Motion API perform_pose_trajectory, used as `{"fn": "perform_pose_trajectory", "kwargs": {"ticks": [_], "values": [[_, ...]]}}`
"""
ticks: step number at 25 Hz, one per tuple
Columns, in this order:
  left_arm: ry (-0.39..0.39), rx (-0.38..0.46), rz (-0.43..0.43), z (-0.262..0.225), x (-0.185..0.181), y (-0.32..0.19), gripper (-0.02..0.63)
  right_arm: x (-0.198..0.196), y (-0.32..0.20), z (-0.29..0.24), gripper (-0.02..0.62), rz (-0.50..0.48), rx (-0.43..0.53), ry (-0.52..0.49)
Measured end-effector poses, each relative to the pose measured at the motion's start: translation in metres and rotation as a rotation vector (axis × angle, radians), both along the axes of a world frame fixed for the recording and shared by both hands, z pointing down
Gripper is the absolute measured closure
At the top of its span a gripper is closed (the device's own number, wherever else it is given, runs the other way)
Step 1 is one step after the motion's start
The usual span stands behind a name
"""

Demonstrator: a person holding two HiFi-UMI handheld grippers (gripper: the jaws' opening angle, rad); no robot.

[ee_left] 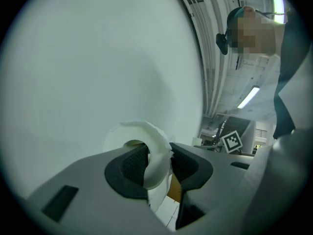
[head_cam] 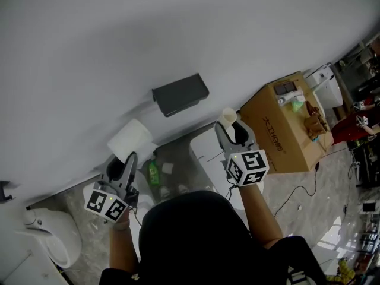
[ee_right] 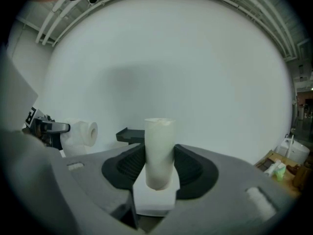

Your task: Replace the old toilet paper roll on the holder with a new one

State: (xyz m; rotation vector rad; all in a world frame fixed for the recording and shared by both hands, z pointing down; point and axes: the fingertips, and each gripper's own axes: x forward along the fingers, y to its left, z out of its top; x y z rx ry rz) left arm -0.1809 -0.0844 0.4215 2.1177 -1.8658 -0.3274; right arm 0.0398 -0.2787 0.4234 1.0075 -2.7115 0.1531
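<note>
**New roll in the left jaws, bare tube in the right, both short of the holder**

Smooth, matte white wall [head_cam: 178,34] across the top of the head view; below it, glossy grey marbled floor [head_cam: 332,189]. Fixed to that wall, a dark grey holder [head_cam: 180,94], boxy, flat-topped and hard-edged. Off to the right, a brown cardboard box [head_cam: 285,126] with small items on its lid. At lower left, a rounded white toilet [head_cam: 52,237].

In the left gripper [head_cam: 123,162]: a full toilet paper roll [head_cam: 130,140], soft, white, fat and cylindrical, a little crumpled along one edge. Clamped by its paper wall, as the left gripper view shows. One ribbed black pad [ee_left: 129,166] inside the hollow core, the other against the outer wraps, paper squeezed between them. Jaws partly closed and gripping. Carried below and to the left of the holder, apart from it.

In the right gripper [head_cam: 233,134]: a spent core tube [head_cam: 228,118], slim, pale, stiff and open-ended. Standing upright between the two ribbed pads in the right gripper view, pinched around its lower half, top rim well above the jaws. Jaws closed onto the tube from both sides. Held to the right of the holder and slightly lower, not touching it.

Behind the tube in that same view, the holder [ee_right: 128,135] just to its left and the full roll [ee_right: 80,133] farther left, both against the bare wall.
</note>
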Motion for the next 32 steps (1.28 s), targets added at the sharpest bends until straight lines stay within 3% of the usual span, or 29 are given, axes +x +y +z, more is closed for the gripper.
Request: {"fn": "perform_pose_trajectory", "kwargs": {"ticks": [8, 19, 27, 32], "values": [[-0.015, 0.021, 0.1, -0.009, 0.018, -0.035, 0.468, 0.037, 0.01, 0.014, 0.414, 0.081, -0.036, 0.0], [-0.148, 0.116, 0.218, -0.066, 0.037, -0.1, 0.468, 0.088, 0.011, 0.021, 0.414, 0.19, -0.063, -0.024], [-0.245, 0.199, 0.264, -0.119, 0.044, -0.139, 0.468, 0.095, 0.018, 0.014, 0.414, 0.205, -0.069, -0.057], [-0.278, 0.215, 0.281, -0.128, 0.044, -0.158, 0.468, 0.091, 0.026, 0.018, 0.414, 0.2, -0.08, -0.056]]}}
